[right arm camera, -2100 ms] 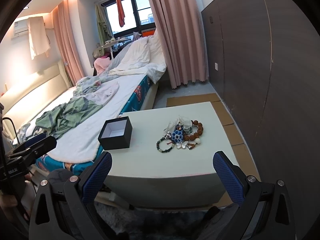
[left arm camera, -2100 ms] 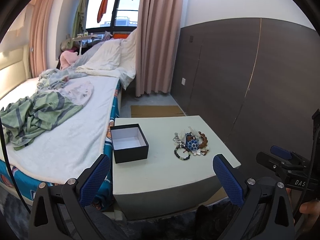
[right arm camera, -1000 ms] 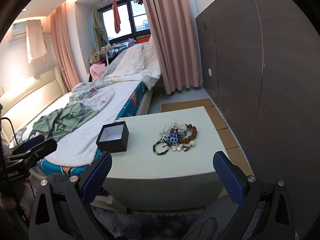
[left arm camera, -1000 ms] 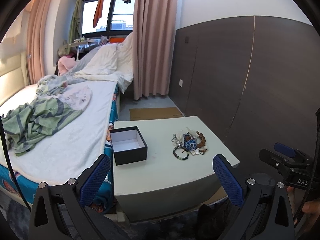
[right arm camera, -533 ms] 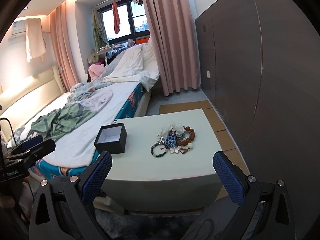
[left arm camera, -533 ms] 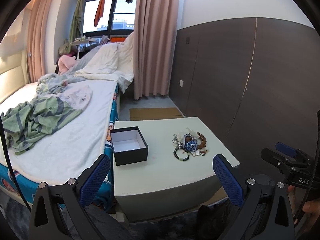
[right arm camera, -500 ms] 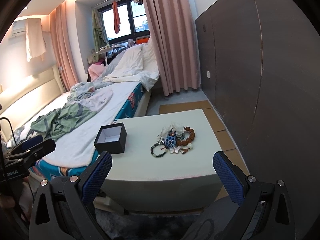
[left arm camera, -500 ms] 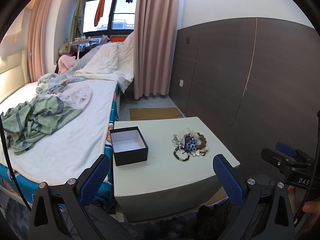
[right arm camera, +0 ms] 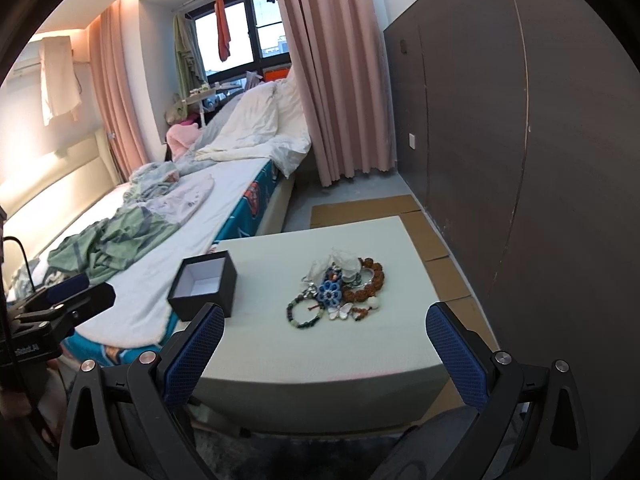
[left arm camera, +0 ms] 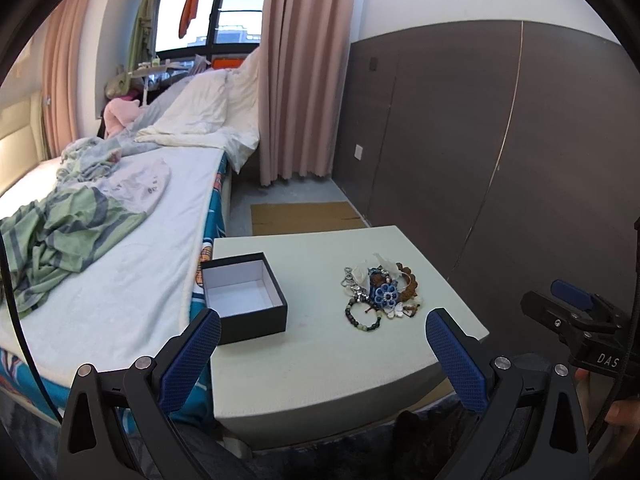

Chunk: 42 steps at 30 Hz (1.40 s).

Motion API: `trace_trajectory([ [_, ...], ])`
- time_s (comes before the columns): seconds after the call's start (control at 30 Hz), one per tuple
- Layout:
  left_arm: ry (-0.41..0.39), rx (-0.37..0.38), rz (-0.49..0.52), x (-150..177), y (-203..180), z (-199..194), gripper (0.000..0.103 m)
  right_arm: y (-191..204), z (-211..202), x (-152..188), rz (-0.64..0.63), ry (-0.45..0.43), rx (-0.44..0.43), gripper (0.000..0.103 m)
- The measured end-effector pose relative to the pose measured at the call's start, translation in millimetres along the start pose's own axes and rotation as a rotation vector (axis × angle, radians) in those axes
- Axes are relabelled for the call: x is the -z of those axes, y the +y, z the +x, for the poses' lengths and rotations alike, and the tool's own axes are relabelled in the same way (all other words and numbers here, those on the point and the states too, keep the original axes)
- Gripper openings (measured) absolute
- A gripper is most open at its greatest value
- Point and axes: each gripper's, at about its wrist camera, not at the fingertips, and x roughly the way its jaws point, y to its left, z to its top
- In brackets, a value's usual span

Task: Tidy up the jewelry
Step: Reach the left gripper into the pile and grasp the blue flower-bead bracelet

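The bed is lying along the left side, its edge touching the table. The black box is sitting open and empty at the table's left edge, white lining upward; in my judgement it is standing ready as the receptacle. To its right, well apart from it, the jewelry pile is lying in one tangled heap: a blue flower piece, a green bead bracelet, brown wooden beads and a white butterfly piece are overlapping, so single items are likely needing teasing out. The left gripper is hovering short of the table's near edge, fingers spread wide and holding nothing. The right gripper is hovering likewise, fingers apart and empty, framing the pile, probably in preparation for a first pick.
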Motion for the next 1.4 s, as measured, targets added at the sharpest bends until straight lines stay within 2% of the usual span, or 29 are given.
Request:
trace_trajectory([
  [0.2, 0.04, 0.031, 0.005, -12, -2, 31, 0.102, -18, 29, -11, 0.042, 0.043, -0.031, 0.102],
  [0.4, 0.105, 0.067, 0.023, -22, -8, 67, 0.089, -38, 57, -13, 0.068, 0.097, -0.038, 0.1],
  [0.47, 0.132, 0.086, 0.03, -24, -12, 79, 0.084, -45, 65, -14, 0.091, 0.113, -0.048, 0.09],
  [0.63, 0.197, 0.124, 0.058, -30, -25, 111, 0.076, -62, 86, -16, 0.147, 0.149, -0.057, 0.085],
  [0.73, 0.246, 0.151, 0.081, -33, -36, 135, 0.071, -72, 101, -17, 0.183, 0.175, -0.065, 0.073],
  [0.93, 0.313, 0.182, 0.109, -39, -51, 174, 0.066, -89, 128, -13, 0.232, 0.228, -0.056, 0.072],
  [1.03, 0.346, 0.201, 0.114, -41, -58, 193, 0.059, -98, 139, -13, 0.26, 0.243, -0.054, 0.071],
  [1.4, 0.484, 0.213, 0.141, -21, -80, 254, 0.057, -133, 166, -5, 0.332, 0.27, -0.069, 0.07],
])
